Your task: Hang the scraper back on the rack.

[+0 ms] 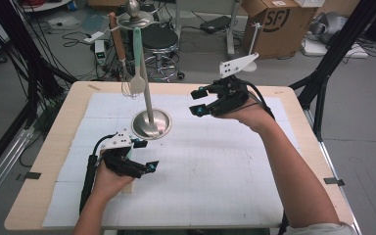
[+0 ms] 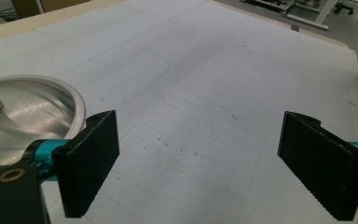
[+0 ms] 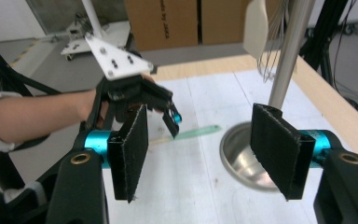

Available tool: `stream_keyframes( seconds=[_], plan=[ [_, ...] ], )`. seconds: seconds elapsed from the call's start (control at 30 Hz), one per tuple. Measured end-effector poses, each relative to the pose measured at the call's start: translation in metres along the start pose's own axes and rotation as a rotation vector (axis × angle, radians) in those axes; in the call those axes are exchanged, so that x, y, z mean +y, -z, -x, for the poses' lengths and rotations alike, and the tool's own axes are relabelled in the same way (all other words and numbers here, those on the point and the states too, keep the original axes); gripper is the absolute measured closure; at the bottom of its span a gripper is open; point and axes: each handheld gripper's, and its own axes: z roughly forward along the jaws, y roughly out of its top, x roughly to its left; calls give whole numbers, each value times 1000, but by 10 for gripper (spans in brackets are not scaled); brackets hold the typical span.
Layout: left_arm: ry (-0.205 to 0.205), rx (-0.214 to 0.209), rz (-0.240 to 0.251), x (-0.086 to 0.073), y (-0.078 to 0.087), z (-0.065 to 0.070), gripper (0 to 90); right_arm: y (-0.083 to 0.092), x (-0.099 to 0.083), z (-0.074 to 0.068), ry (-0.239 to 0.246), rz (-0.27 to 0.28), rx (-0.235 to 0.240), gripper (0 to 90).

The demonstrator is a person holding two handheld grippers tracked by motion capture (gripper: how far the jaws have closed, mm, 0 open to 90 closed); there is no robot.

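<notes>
Two grippers, one utensil stand

Left gripper [image 1: 149, 165]: jaws spread, empty, resting low just beside the stand's steel base [image 1: 151, 124].
Right gripper [image 1: 197, 102]: jaws apart, nothing between them, raised near the stand pole [image 1: 144, 83].
Hanging: mint spatula [image 1: 137, 73].

Both grippers are black with teal barrels behind ribbed black pads: the left gripper [image 1: 144, 155] and the right gripper [image 1: 198, 100], each topped by a pale grey plate. Beside the left gripper stands a shiny silver stand base [image 1: 151, 124]. Above it hangs a mint-green spatula [image 1: 137, 63] with a cream blade. A white faintly gridded mat [image 1: 215, 166] covers the tan table [image 1: 61, 142].
</notes>
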Motion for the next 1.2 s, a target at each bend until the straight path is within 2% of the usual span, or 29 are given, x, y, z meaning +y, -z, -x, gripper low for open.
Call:
stream_keyframes(
  seconds=[0.13, 0.2, 0.23, 0.5, 0.67, 0.77, 1.2],
  plan=[
    [0, 2, -1, 0, 0, 0, 132, 1, -8, -5, -9, -1, 1, 364],
    [-1, 2, -2, 0, 0, 0, 132, 1, -14, -7, 3, -2, -14, 350],
    [-1, 2, -3, 0, 0, 0, 132, 1, -17, -8, -15, -9, -26, 338],
    [3, 3, -3, 0, 0, 0, 132, -3, -44, -10, -50, -46, -99, 299],
    [1, 3, -3, 0, 0, 0, 132, -6, -56, -13, -104, -67, -137, 268],
    [4, 2, -4, -1, -1, 0, 132, -9, -63, -13, -120, -99, -142, 262],
    [0, 5, -4, 0, 0, 0, 132, -17, -85, -15, -186, -176, -141, 243]
  ],
)
